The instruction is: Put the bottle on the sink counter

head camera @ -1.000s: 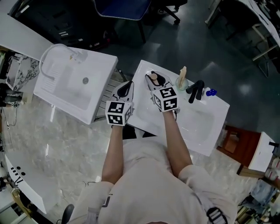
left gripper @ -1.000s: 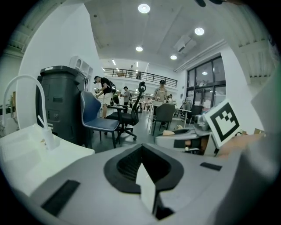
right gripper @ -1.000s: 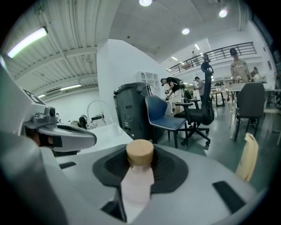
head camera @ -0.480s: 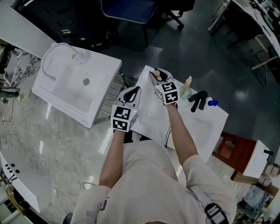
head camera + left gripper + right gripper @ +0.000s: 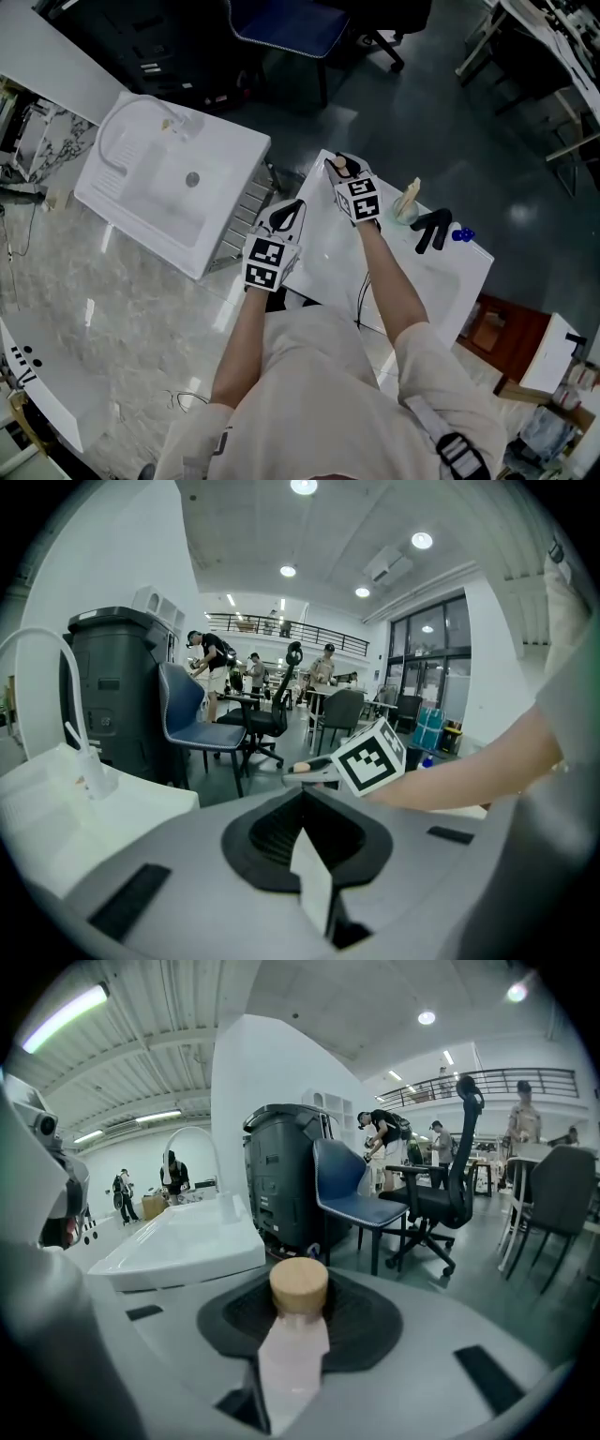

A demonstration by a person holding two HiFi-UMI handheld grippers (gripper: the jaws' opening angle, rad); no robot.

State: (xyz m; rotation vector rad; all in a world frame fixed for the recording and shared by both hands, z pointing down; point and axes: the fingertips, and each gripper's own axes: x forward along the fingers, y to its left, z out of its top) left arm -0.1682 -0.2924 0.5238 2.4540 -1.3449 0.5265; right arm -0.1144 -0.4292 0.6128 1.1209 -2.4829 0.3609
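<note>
A pale pink bottle point(image 5: 292, 1354) with a round wooden cap point(image 5: 298, 1283) sits between the jaws of my right gripper point(image 5: 339, 172), which is shut on it. In the head view the bottle point(image 5: 343, 166) hangs over the far left corner of the white sink counter point(image 5: 319, 253). My left gripper point(image 5: 287, 212) hovers at the counter's left edge, jaws together with nothing in them. The left gripper view shows the right gripper's marker cube point(image 5: 370, 757) and the bottle's cap point(image 5: 296, 767) ahead of it.
On the counter's right stand a black faucet point(image 5: 429, 230), a beige dispenser point(image 5: 408, 201) and a small blue object point(image 5: 459, 234). A second white sink unit point(image 5: 178, 187) stands to the left. A blue chair point(image 5: 291, 23) and a dark bin point(image 5: 281, 1185) lie beyond.
My right gripper has sunk with the bottle toward the counter's far left corner. The left gripper has hardly moved.
</note>
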